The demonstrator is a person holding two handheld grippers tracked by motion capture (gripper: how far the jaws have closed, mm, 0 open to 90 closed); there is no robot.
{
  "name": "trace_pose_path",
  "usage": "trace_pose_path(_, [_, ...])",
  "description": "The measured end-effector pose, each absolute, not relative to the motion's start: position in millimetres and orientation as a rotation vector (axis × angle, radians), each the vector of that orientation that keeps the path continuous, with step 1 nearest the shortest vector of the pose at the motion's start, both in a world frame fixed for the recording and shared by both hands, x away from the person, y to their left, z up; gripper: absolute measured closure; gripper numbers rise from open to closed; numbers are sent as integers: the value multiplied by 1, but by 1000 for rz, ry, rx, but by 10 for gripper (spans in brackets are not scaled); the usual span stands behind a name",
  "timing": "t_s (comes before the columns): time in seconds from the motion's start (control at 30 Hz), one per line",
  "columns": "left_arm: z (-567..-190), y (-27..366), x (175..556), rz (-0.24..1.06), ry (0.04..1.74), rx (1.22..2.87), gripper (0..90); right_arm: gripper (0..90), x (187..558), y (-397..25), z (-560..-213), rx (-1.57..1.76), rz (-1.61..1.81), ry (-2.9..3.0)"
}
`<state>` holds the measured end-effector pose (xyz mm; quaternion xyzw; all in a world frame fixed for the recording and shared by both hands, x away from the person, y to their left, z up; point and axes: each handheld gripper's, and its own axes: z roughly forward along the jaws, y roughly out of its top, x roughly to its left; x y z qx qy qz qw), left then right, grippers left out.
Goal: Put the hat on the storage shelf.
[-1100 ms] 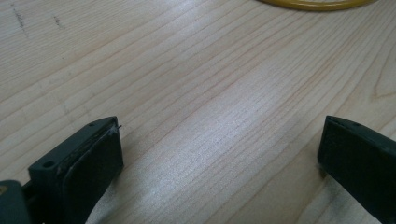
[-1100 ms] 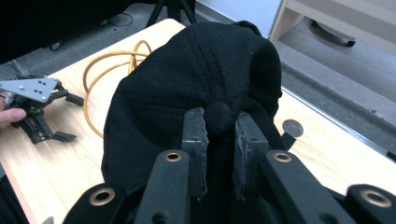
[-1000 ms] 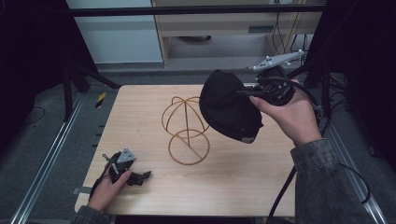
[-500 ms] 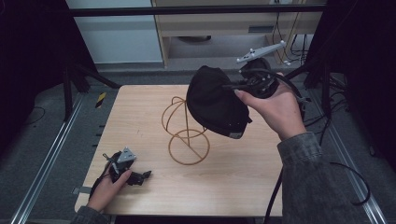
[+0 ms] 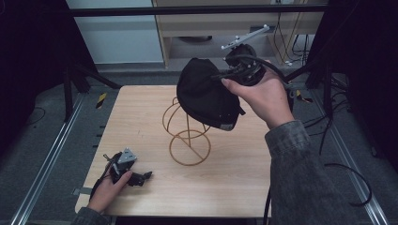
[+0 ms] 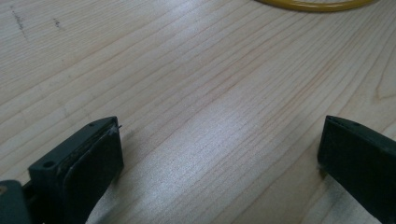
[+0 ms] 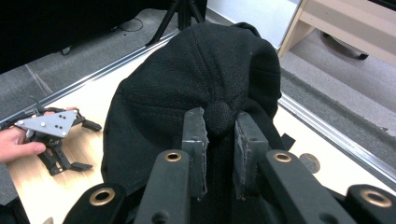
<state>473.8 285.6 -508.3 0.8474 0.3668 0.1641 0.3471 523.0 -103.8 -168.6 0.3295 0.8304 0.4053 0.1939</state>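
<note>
Stand (image 5: 187,136) mid-table, wire loops upright; cap (image 5: 206,93) hangs over its top right side, blocking approach from above there. Left gripper (image 5: 133,177) occupies near left corner. Table (image 5: 141,122) bare on far left, near right and near middle.

A pale wooden table (image 5: 141,117) stood on grey floor (image 5: 42,126). Beyond the table were a wooden shelf unit (image 5: 206,28) and hanging cables (image 5: 300,42).
</note>
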Motion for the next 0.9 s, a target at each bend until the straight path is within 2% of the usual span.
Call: trace_pose_path(0.9, [-508, 285, 474, 426, 953, 2196, 0, 775, 533, -71, -163, 902, 1083, 2385])
